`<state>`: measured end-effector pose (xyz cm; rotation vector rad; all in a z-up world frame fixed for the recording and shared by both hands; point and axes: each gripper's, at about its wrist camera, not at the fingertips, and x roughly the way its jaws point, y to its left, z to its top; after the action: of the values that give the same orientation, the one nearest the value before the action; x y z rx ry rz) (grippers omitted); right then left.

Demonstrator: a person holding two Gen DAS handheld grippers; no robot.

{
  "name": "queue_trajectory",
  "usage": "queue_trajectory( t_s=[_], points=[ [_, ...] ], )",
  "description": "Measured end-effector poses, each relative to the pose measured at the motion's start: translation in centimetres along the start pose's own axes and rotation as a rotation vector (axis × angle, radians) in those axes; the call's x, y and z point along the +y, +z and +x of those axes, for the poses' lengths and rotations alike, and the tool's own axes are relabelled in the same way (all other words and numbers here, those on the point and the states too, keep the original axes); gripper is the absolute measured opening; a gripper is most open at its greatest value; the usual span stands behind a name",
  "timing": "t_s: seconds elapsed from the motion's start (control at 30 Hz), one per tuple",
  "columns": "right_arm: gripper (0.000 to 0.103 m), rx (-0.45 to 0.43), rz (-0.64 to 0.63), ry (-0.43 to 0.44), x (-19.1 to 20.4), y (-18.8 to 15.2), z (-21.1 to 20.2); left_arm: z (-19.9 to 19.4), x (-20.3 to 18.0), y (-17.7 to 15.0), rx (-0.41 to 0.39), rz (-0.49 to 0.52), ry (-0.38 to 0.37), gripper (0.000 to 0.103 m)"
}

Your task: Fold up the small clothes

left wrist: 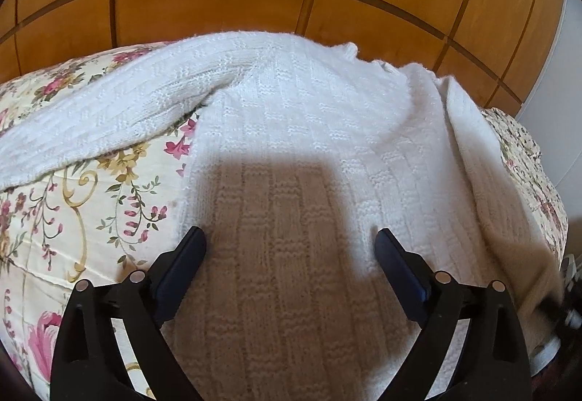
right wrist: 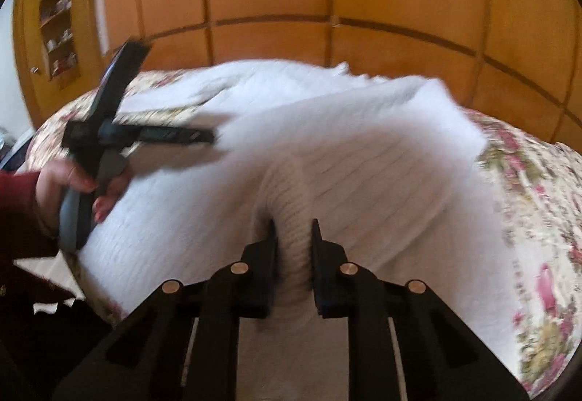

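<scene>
Pinching a ridge of the white knitted sweater (right wrist: 363, 161), the right tool (right wrist: 293, 230) has its jaws narrow on the near hem. Spread on a flowered bedspread (left wrist: 83, 190), the sweater has one sleeve (left wrist: 120, 113) reaching left. Held wide, the left tool (left wrist: 291, 241) hovers over the sweater, gripping nothing. Folding seems just begun; next, carry the pinched hem toward the far collar.

Floral bedspread (left wrist: 72, 190) before a warm panelled wooden wardrobe (left wrist: 218, 8), daylit.
</scene>
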<state>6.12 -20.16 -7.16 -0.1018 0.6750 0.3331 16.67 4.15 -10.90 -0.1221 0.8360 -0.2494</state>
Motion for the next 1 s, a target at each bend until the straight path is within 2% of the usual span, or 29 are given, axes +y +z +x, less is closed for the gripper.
queue_trajectory(
  t_s=[0.17, 0.33, 0.57, 0.8, 0.93, 1.0],
  points=[
    [0.014, -0.039, 0.159, -0.140, -7.3, 1.7, -1.1, 0.1, -0.2, 0.0, 0.002, 0.004, 0.000, 0.095],
    [0.014, -0.021, 0.292, -0.309, -15.5, 2.4, -1.5, 0.3, -0.2, 0.0, 0.005, 0.007, -0.003, 0.096],
    [0.014, 0.012, 0.414, -0.619, -27.6, 2.1, -3.9, 0.7, -0.3, 0.0, 0.008, 0.011, -0.011, 0.099],
    [0.014, 0.032, 0.528, -0.815, -36.2, 0.9, -6.3, 0.6, 0.3, 0.0, -0.004, -0.017, -0.055, 0.099],
    [0.014, 0.062, 0.578, -0.912, -40.4, 0.3, -5.7, 0.6, 0.7, 0.0, -0.007, -0.033, -0.076, 0.099],
    [0.008, 0.084, 0.611, -0.954, -42.3, -0.6, -4.9, 0.6, 0.6, -0.1, -0.004, -0.026, -0.073, 0.099]
  ],
)
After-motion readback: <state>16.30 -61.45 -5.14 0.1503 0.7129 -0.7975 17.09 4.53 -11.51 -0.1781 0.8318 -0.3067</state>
